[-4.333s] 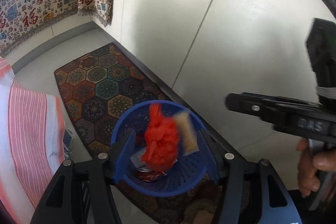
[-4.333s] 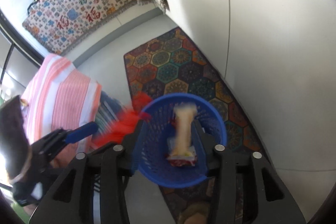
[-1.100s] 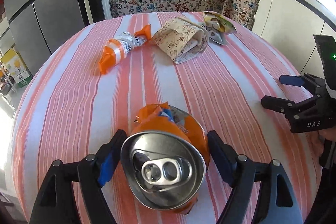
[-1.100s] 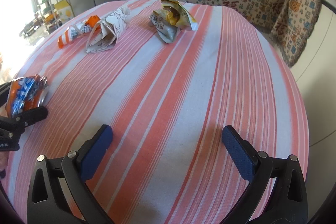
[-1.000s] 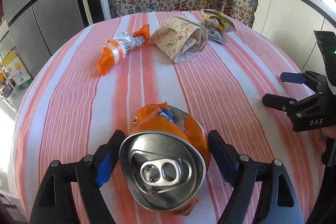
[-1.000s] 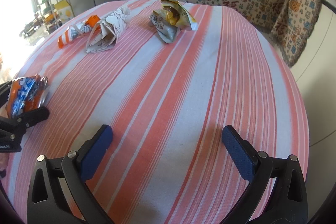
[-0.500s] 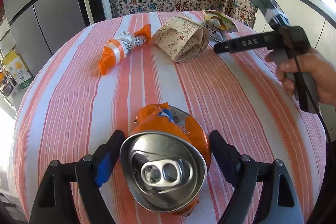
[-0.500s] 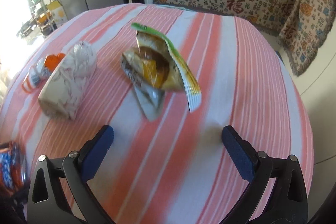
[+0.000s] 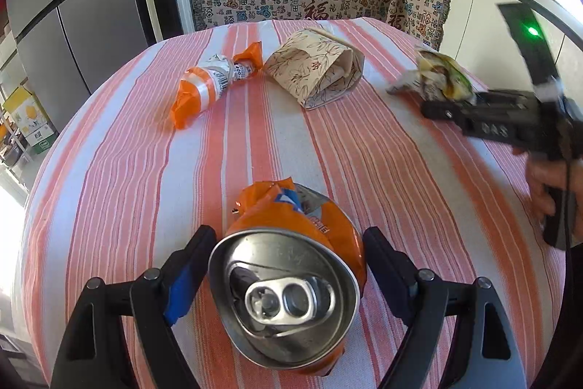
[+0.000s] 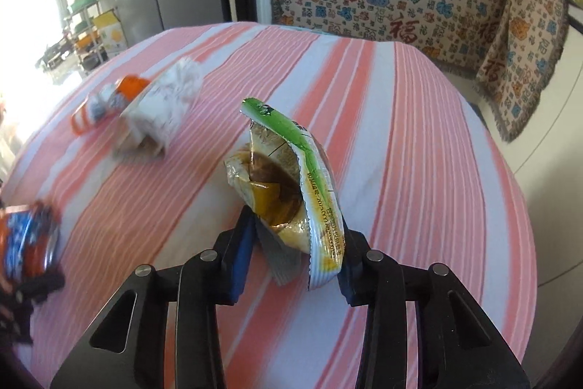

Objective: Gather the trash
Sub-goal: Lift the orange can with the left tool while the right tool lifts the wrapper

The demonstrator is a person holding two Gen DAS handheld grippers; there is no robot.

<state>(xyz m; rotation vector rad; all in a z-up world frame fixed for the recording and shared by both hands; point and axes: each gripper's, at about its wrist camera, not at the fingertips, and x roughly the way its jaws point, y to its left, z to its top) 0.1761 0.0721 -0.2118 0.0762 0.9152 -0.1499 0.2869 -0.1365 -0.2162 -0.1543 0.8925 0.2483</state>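
A crinkled foil snack wrapper (image 10: 288,185) is clamped by the right gripper (image 10: 295,254). A crushed orange can (image 9: 288,276) is flanked, ungrasped, by the wide-spread left gripper (image 9: 286,265) on the striped counter (image 9: 364,148).

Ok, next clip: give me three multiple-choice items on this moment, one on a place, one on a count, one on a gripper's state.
1. Where does the crushed orange can lie?
A. between the left gripper's fingers
B. beside the paper bag
C. on the floor

2. How many pieces of trash are on the striped tablecloth or held just over it?
A. two
B. four
C. six

3. What is the right gripper doing?
A. hanging open over bare cloth
B. shut on nothing
C. shut on the snack wrapper

Key: 1 A, a finger flanks each side; 2 B, can, wrapper, patterned paper bag, orange-and-white packet; 3 C, both pads press the wrapper.
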